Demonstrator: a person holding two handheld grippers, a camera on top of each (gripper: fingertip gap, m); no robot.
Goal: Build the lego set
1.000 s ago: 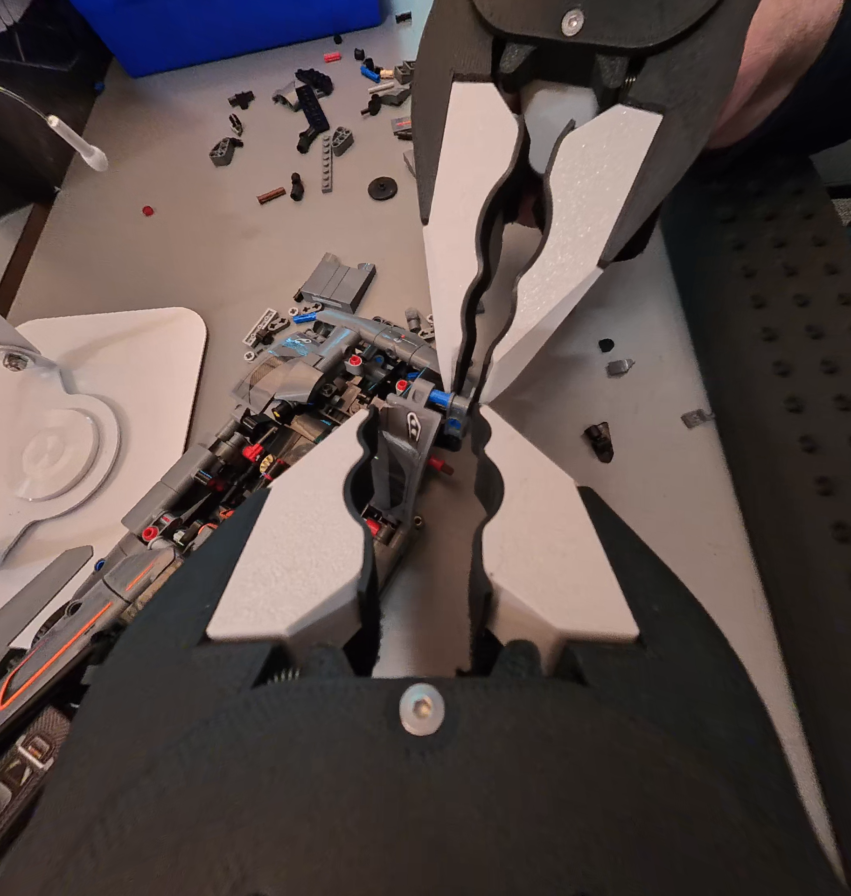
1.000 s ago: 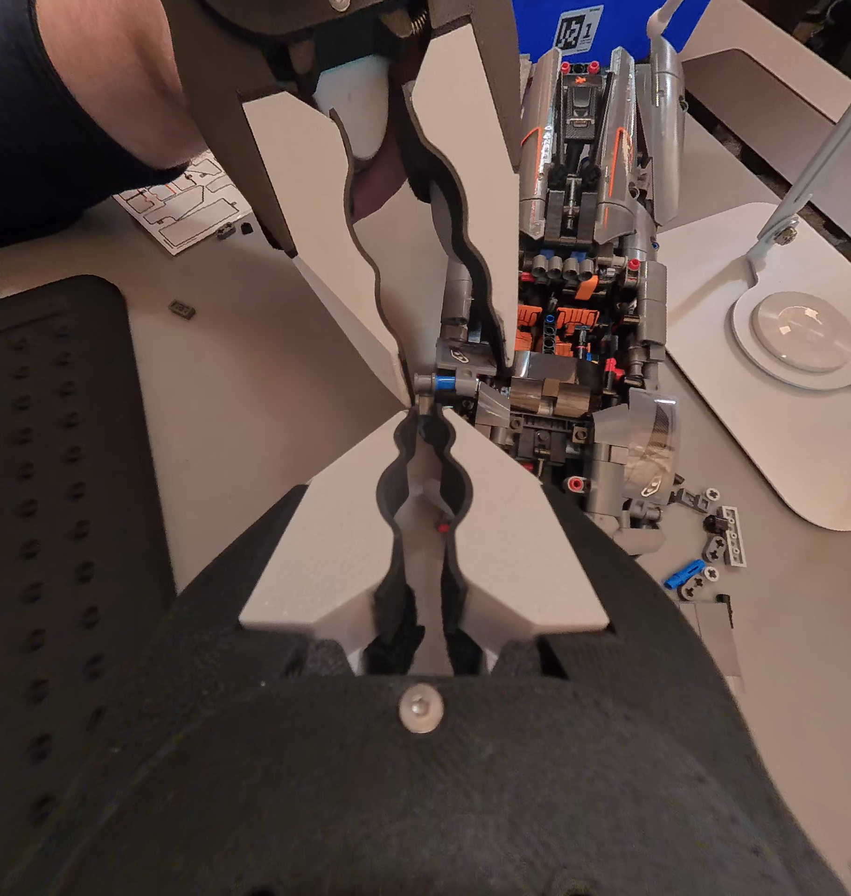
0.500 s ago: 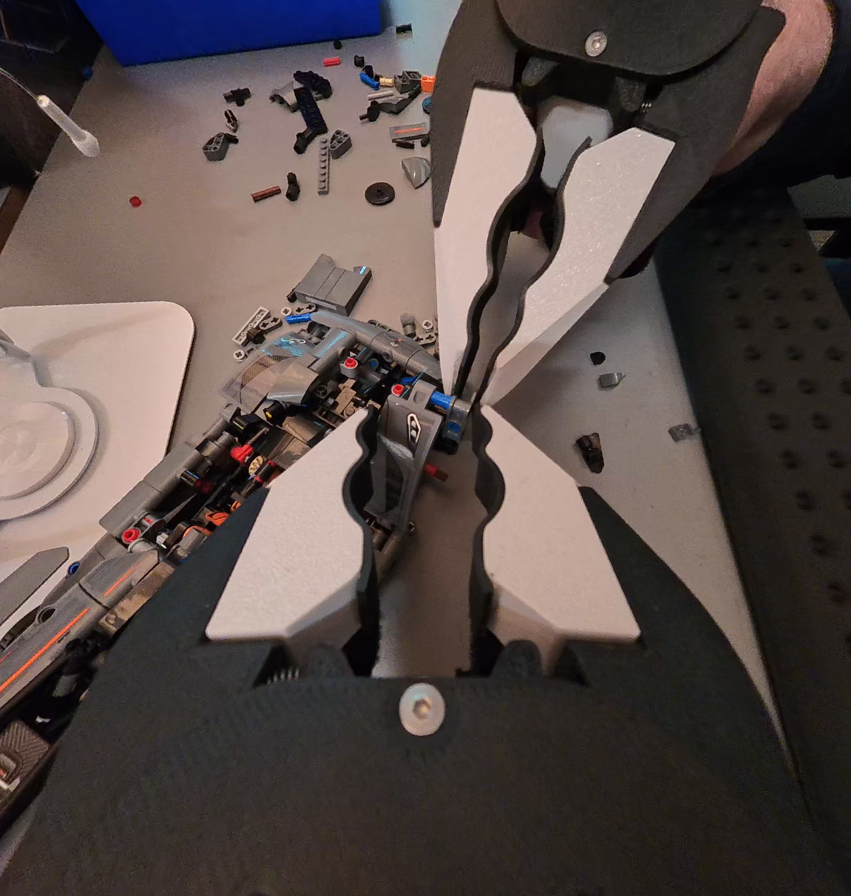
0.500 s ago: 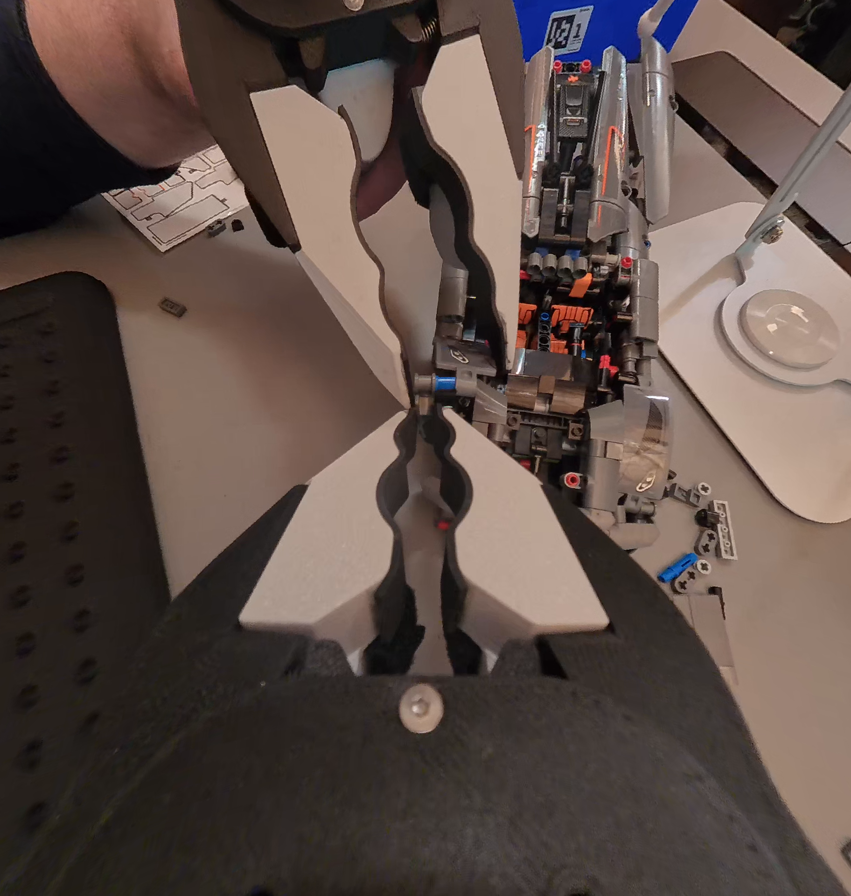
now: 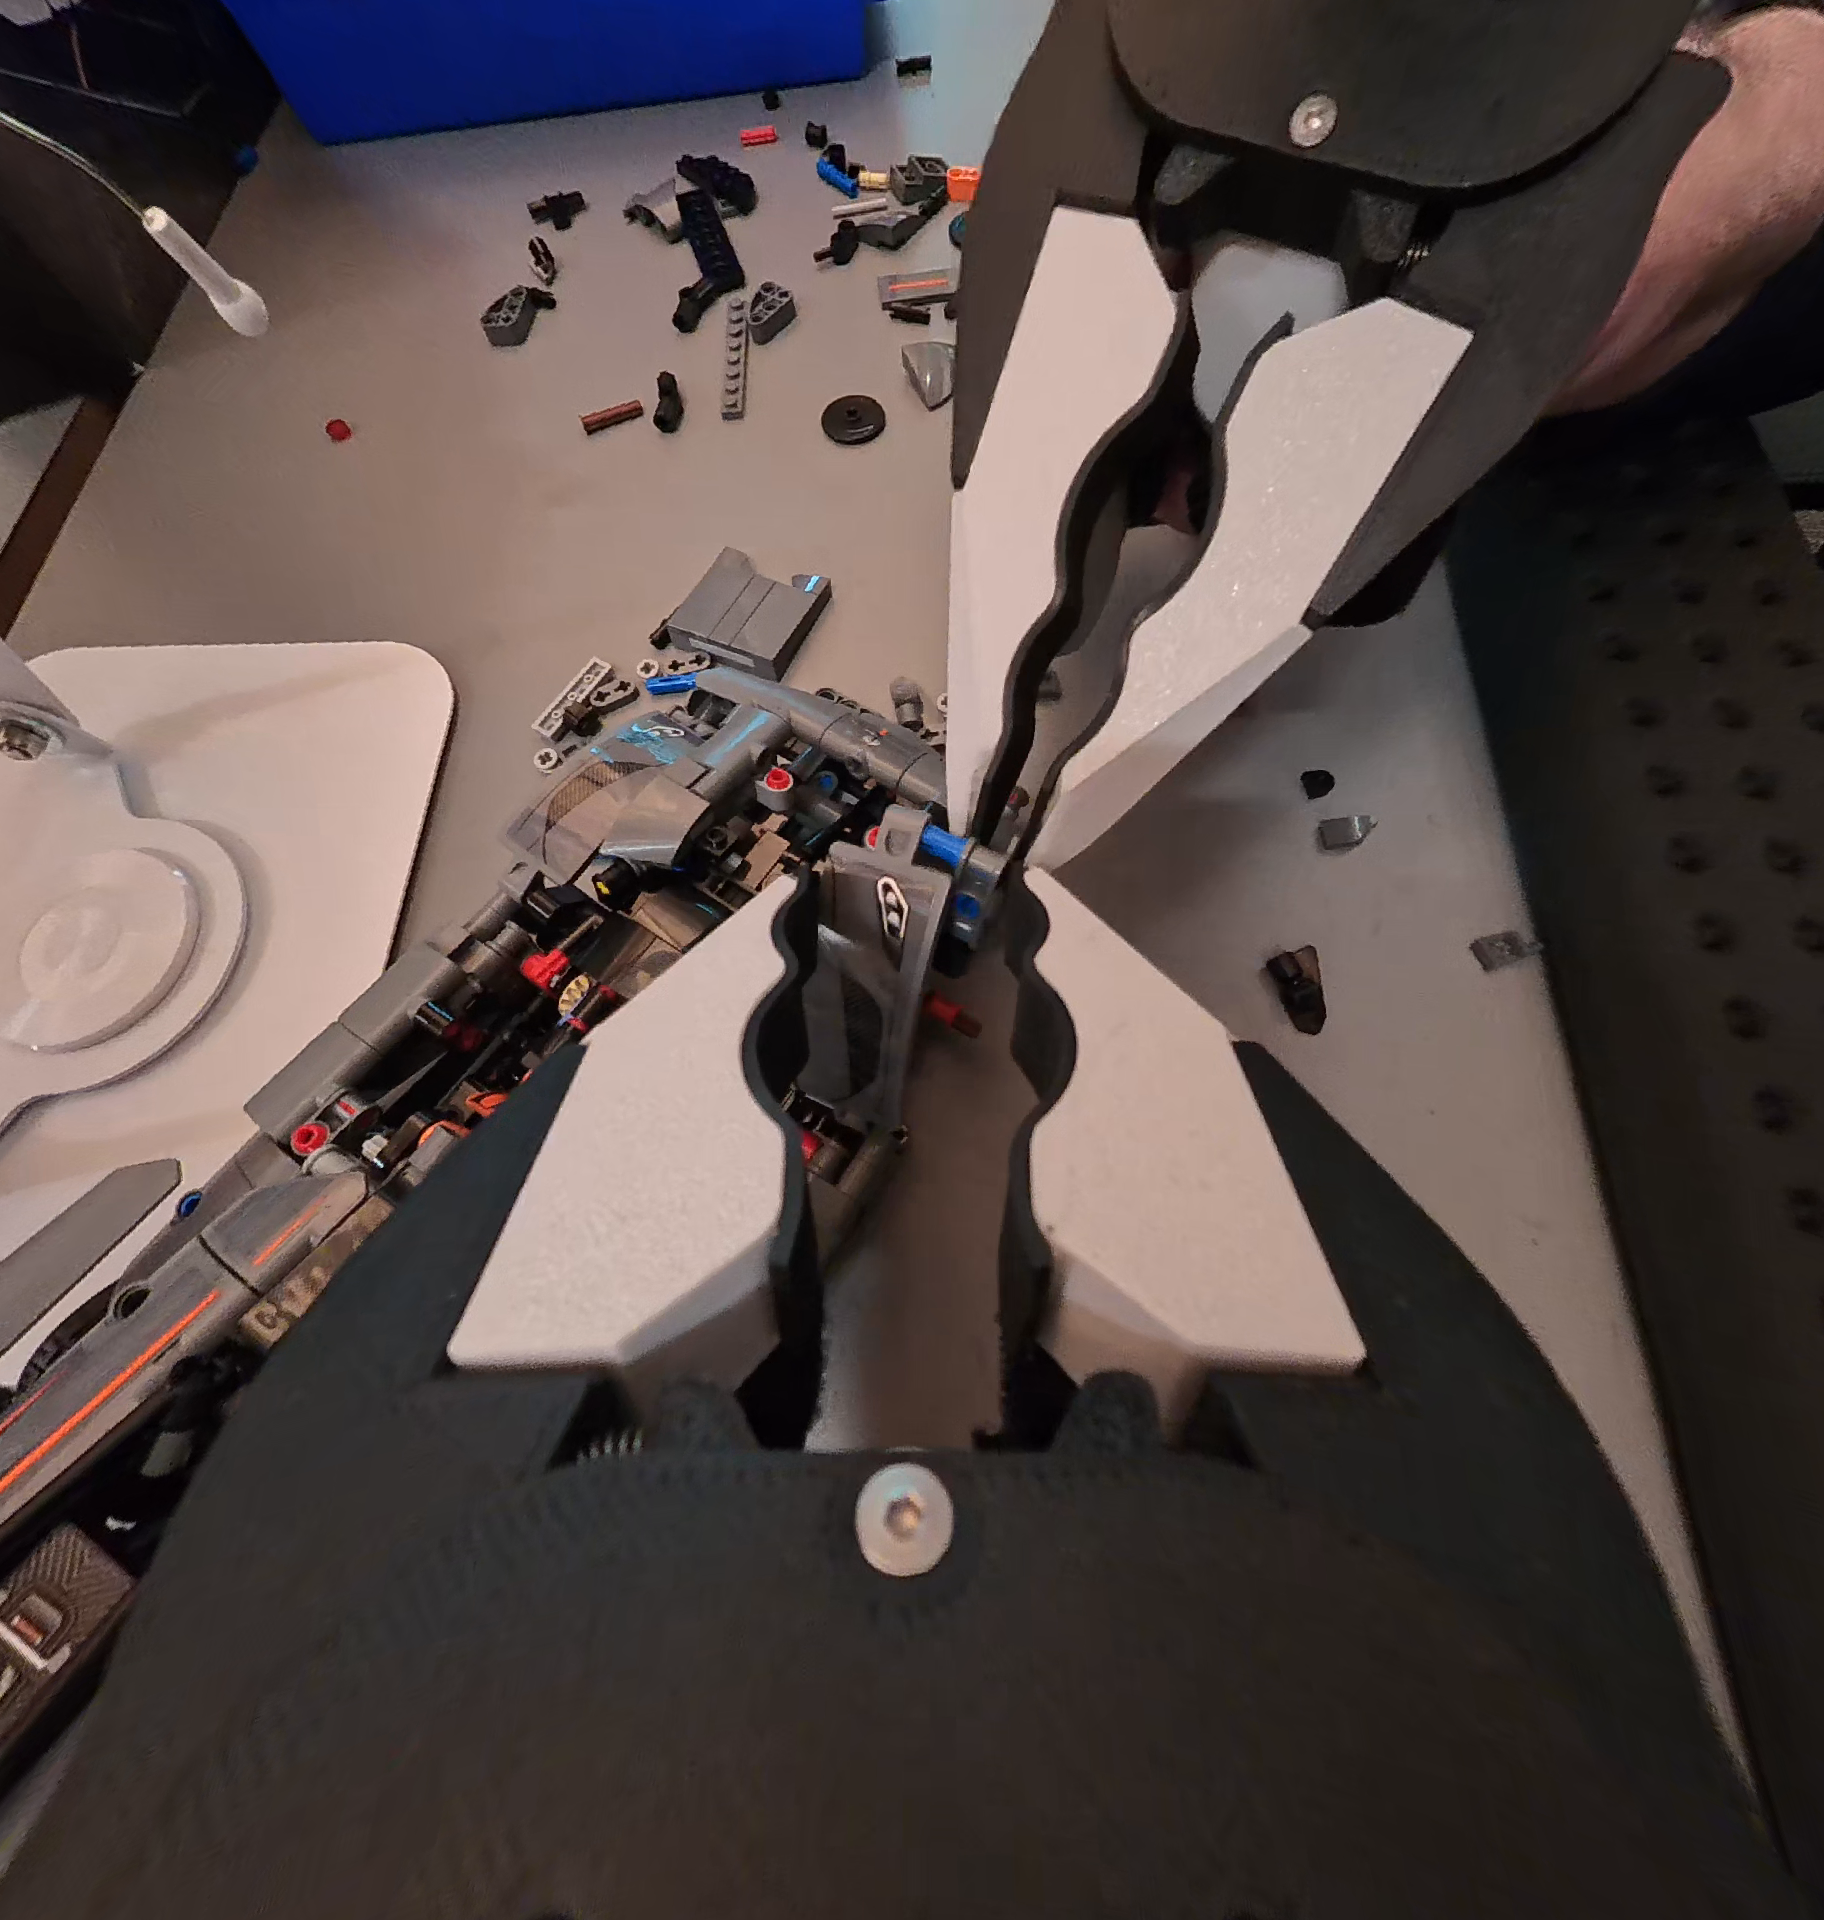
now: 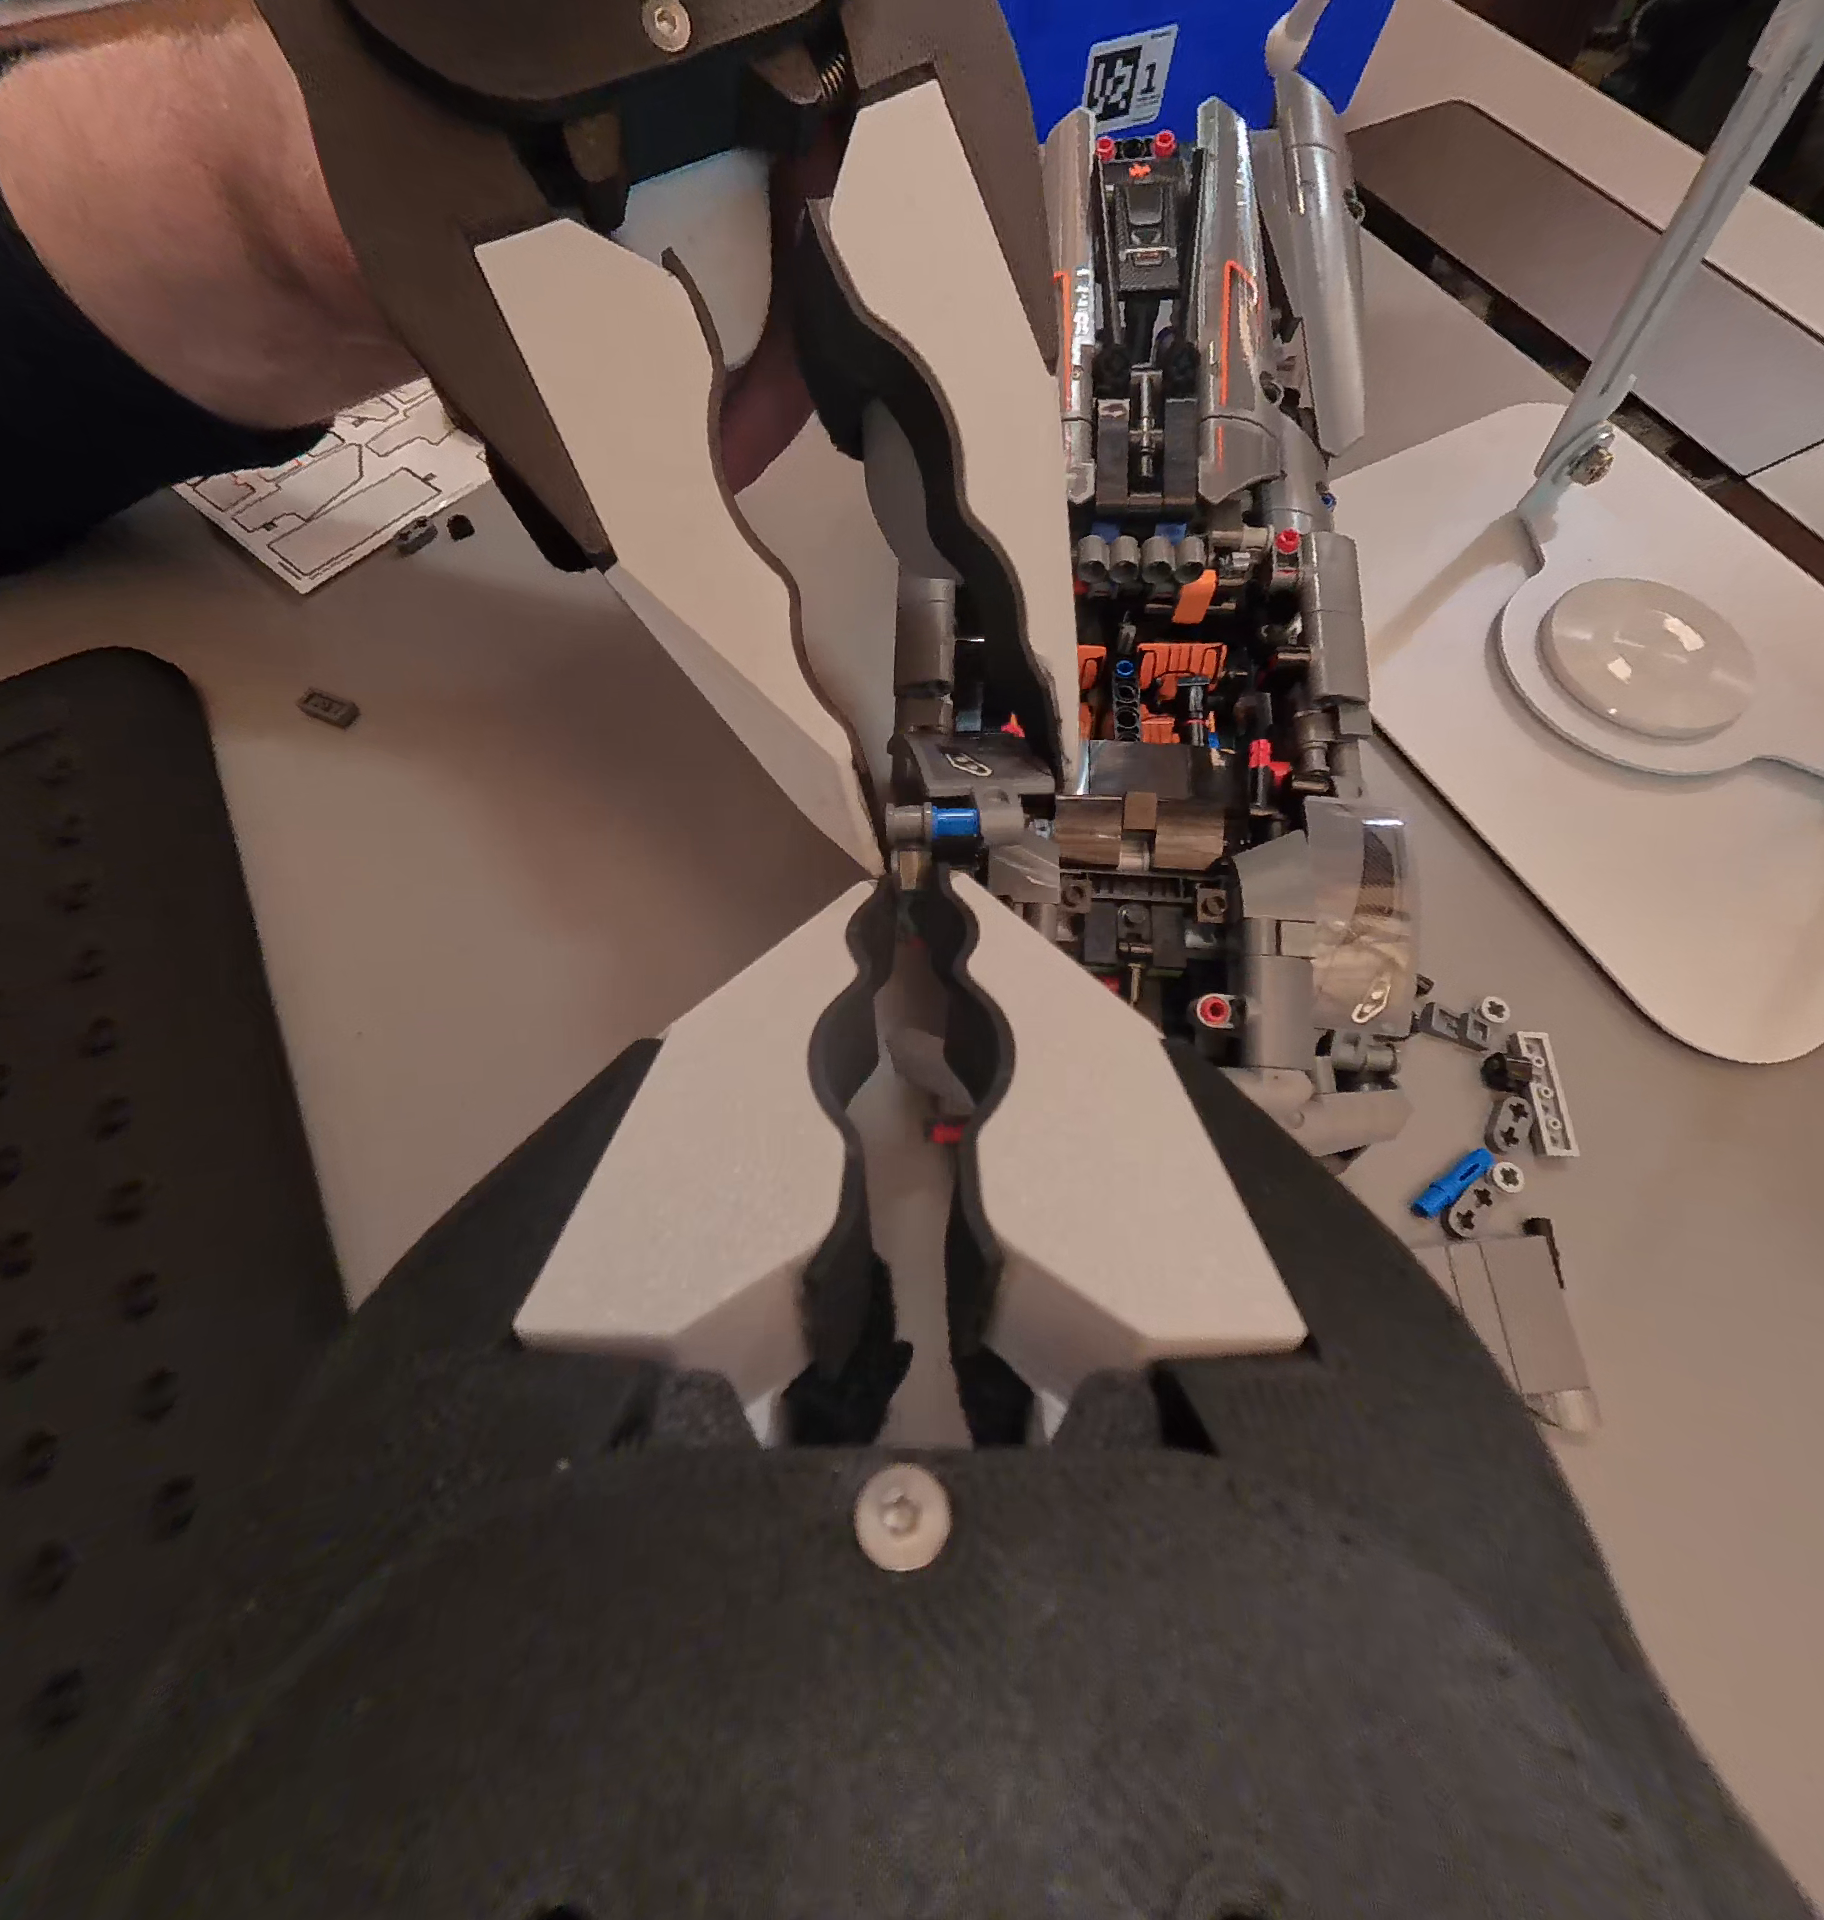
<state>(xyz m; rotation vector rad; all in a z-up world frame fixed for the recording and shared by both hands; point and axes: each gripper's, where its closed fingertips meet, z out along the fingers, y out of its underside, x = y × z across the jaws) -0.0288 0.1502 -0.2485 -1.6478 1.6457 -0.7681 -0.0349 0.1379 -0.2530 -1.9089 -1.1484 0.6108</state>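
The left gripper (image 5: pixel 903 883) straddles the model car's (image 5: pixel 617 894) fender with fingers apart; the right gripper (image 6: pixel 913 883) pinches its grey connector (image 6: pixel 903 826), bare table (image 6: pixel 534 831) beside.

Lego model (image 5: pixel 617 935) lies lengthwise on the tabletop (image 5: pixel 388 499), left claw (image 5: pixel 903 914) and right claw (image 5: pixel 1001 842) meeting tip to tip at its near corner from opposite sides. Loose parts (image 5: pixel 721 281) scattered behind the model, a few more (image 6: pixel 1500 1132) just beside its far front corner. Stand base (image 5: pixel 212 831) left of the model, perforated mat (image 5: pixel 1697 935) right of it.
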